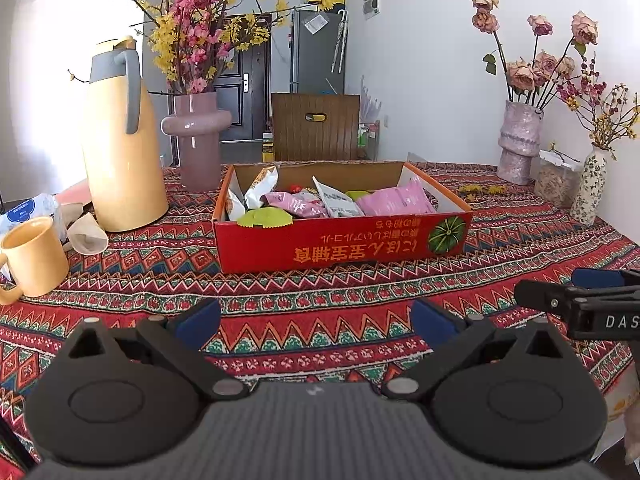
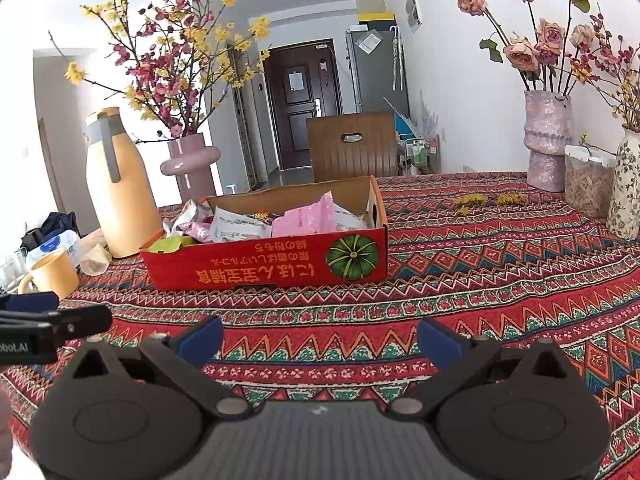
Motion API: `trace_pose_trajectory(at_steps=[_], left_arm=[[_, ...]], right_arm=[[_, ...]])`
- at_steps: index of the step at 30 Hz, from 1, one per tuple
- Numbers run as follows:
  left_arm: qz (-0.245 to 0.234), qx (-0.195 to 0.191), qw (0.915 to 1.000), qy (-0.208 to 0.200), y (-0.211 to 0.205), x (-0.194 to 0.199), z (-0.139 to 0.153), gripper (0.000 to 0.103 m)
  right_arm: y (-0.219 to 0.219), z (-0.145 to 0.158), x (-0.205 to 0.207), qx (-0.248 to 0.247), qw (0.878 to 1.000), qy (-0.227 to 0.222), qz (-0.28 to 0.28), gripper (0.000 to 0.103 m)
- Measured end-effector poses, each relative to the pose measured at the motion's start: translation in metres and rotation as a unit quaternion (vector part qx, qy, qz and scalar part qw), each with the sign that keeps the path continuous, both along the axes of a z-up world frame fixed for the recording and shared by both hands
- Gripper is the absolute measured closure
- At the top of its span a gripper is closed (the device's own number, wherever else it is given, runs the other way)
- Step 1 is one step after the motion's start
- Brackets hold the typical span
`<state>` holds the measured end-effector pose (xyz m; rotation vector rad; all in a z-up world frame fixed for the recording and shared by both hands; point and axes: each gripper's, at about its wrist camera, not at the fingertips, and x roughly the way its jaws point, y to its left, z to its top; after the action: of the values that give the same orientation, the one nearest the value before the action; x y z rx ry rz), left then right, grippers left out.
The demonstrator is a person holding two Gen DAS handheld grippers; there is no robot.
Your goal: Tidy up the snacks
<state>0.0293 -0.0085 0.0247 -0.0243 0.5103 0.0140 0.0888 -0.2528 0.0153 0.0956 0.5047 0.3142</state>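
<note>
1. My left gripper is matte black plastic, with two rounded lobes, each bearing a shallow oval recess.
2. Its fingers end in blue pads on black angled links, pinned with silver round-headed fasteners.
3. Between the lobes sits a dark grey ribbed panel with a small white mark at its top edge.
4. My right gripper has the same build: black lobes, blue-padded fingers, silver pins, triangular cut-outs.
5. Seen from the side, each gripper carries white lettering on its black body, only partly readable.
</note>
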Motion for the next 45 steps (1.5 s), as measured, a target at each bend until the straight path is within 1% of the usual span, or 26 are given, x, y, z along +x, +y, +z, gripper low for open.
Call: trace_pose_trajectory(at_steps=[45], left_arm=[[0.0,-0.002,1.0,-0.003,-0.0012,-0.0037,-0.0014,0.0]], right_arm=[[0.0043,-0.0023,-0.0015,-0.007,1.0,0.006,0.001,0.0]])
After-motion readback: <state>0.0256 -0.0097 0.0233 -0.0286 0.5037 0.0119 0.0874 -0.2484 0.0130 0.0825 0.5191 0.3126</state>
